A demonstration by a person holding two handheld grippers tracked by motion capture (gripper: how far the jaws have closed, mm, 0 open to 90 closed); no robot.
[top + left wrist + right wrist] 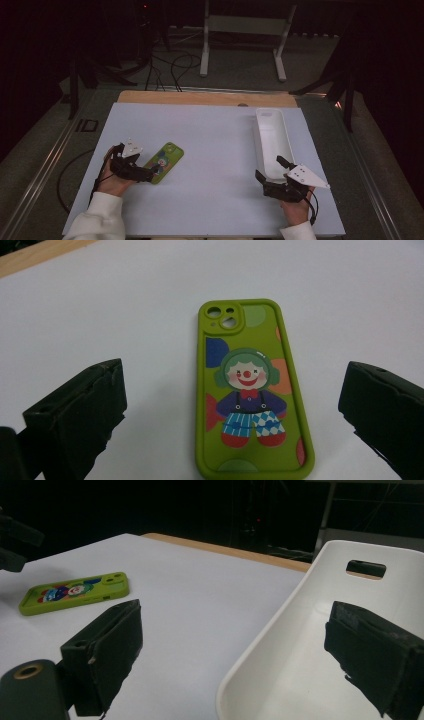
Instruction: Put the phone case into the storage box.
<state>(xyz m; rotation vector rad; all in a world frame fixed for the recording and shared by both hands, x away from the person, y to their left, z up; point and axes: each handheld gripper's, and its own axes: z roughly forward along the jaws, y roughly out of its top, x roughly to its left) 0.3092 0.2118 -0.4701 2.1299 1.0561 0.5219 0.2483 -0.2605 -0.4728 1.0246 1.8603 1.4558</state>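
Left gripper [235,415]: jaws wide apart, one on each side of the phone case, not touching it.
Phone case [252,390]: green, clown picture up, flat on the white table [215,145].
Right gripper [235,665]: jaws wide apart, one on each side of the white tray's [300,645] near rim.

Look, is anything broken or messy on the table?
Nothing stands out. The green phone case lies flat and whole, clown side up, between the open left gripper jaws. The white tray sits level with nothing in it, its near rim between the open right gripper jaws. Nothing spilled.
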